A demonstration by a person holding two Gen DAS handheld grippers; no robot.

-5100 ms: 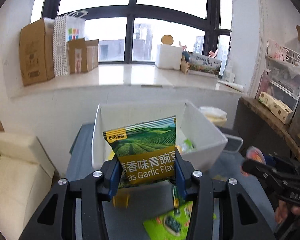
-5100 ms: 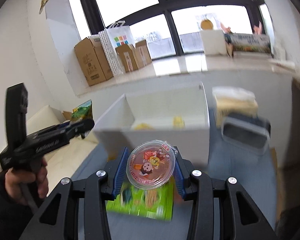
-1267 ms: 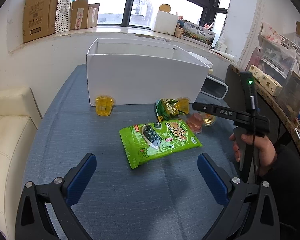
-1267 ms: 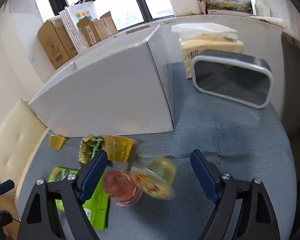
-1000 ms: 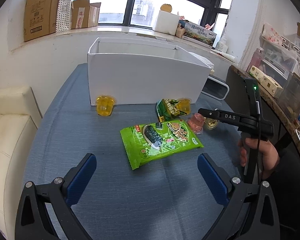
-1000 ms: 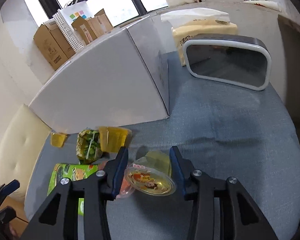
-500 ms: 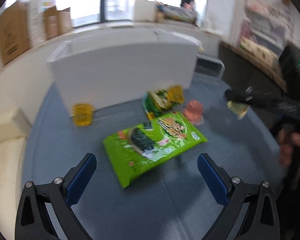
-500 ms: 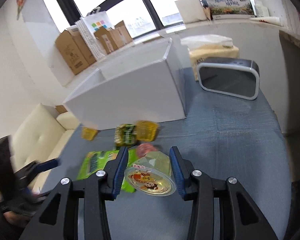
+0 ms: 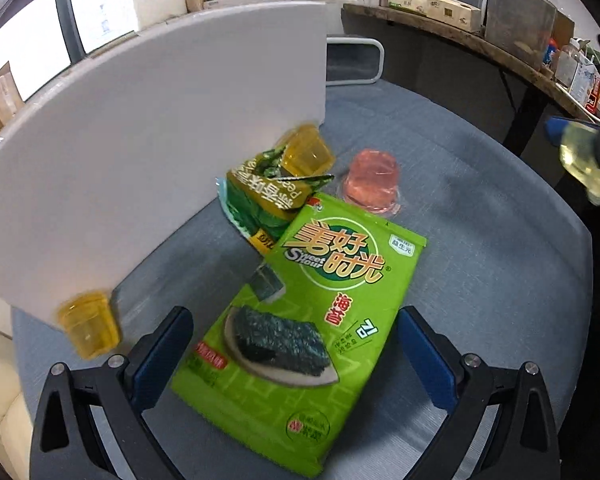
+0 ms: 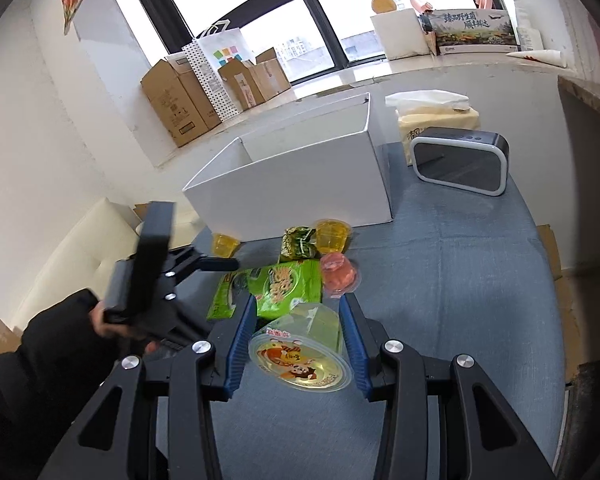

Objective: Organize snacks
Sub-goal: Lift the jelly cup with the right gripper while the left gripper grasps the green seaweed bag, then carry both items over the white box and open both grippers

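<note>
Right gripper clamped on a clear jelly cup, lifted above the table's near part. Left gripper spread wide, straddling the green seaweed packet lying mid-table, apparently without touching. From the left wrist only: pink jelly cup beside the packet's far corner. From the right wrist only: the white box's open top; contents hidden.

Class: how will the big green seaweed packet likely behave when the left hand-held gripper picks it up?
The seaweed packet looks flat, thin and wide, so probably light and floppy, sagging beyond the pads. Its glossy film may slip. It overlaps the pea packet, which might shift.
</note>
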